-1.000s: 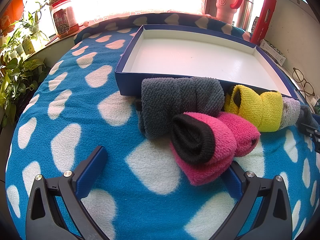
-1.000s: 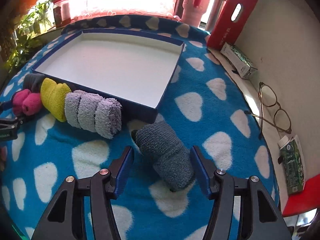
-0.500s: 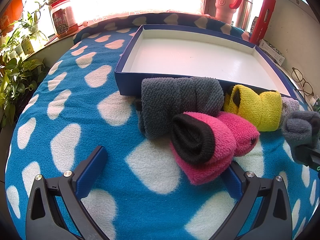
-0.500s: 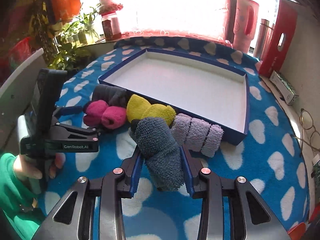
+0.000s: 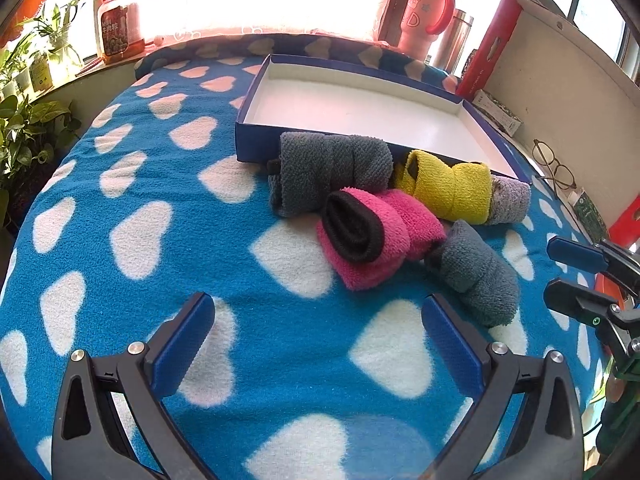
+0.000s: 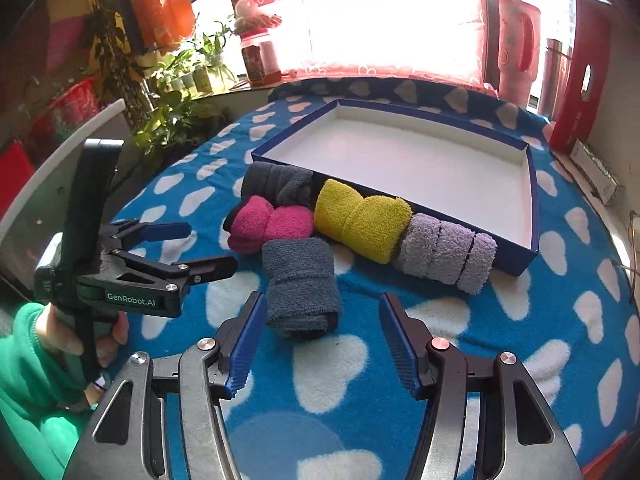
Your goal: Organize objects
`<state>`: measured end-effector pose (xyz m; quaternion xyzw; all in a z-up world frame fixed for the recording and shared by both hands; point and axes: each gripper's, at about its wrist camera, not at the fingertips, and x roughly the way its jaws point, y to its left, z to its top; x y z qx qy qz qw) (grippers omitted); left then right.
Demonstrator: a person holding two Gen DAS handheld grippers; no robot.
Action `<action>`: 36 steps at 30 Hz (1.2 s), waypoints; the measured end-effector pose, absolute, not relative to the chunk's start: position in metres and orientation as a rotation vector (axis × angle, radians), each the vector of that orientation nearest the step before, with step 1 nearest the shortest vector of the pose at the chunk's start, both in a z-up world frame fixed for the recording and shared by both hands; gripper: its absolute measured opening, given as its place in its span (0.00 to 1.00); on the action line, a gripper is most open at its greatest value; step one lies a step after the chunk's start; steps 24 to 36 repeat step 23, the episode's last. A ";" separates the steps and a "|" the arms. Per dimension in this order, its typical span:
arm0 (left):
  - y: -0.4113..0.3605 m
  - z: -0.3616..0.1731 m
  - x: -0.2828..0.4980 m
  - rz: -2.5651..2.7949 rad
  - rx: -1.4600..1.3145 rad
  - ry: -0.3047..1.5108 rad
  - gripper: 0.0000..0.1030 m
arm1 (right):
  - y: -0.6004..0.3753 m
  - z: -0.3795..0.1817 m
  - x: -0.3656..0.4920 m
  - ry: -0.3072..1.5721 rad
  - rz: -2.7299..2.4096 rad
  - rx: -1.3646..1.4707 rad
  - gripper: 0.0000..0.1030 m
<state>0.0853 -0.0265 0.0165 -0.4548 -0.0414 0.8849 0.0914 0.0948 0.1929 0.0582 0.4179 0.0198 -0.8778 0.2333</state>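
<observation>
Several rolled socks lie on the blue heart blanket before a shallow blue box (image 6: 530, 200) with a white floor. A blue-grey roll (image 6: 300, 284) lies free just ahead of my right gripper (image 6: 320, 340), which is open and empty. The same roll shows in the left wrist view (image 5: 476, 272). Behind it lie a pink roll (image 6: 268, 226), a yellow roll (image 6: 360, 218), a lilac roll (image 6: 444, 252) and a dark grey roll (image 6: 276, 180). My left gripper (image 5: 320, 332) is open and empty, short of the pink roll (image 5: 368, 240).
Glasses (image 5: 554, 164) and a small carton lie along the right edge by a white wall. A red box (image 6: 580, 76), a pink mug (image 5: 424, 12) and a steel flask stand behind the box. Potted plants (image 5: 24, 136) and a jar line the left sill.
My right gripper carried the blue-grey roll left to the other rolls, set it down beside the pink one and opened. The left gripper drew back slightly.
</observation>
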 end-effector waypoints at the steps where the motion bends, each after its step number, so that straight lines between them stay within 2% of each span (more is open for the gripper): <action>1: -0.025 0.016 0.088 2.625 -1.354 -0.114 0.99 | 0.194 0.057 0.095 0.032 -2.421 1.164 1.00; 4: -0.019 0.011 0.096 2.622 -1.373 -0.078 0.99 | 0.194 0.051 0.097 -0.003 -2.474 1.202 1.00; 12: -0.017 0.004 0.105 2.645 -1.384 -0.002 0.99 | 0.190 0.033 0.110 0.116 -2.595 1.274 1.00; 15: -0.007 0.000 0.104 2.662 -1.408 0.093 0.99 | 0.190 0.024 0.113 0.141 -2.620 1.310 1.00; 36: -0.011 0.002 0.102 2.664 -1.407 0.081 0.99 | 0.195 0.011 0.114 0.120 -2.680 1.326 1.00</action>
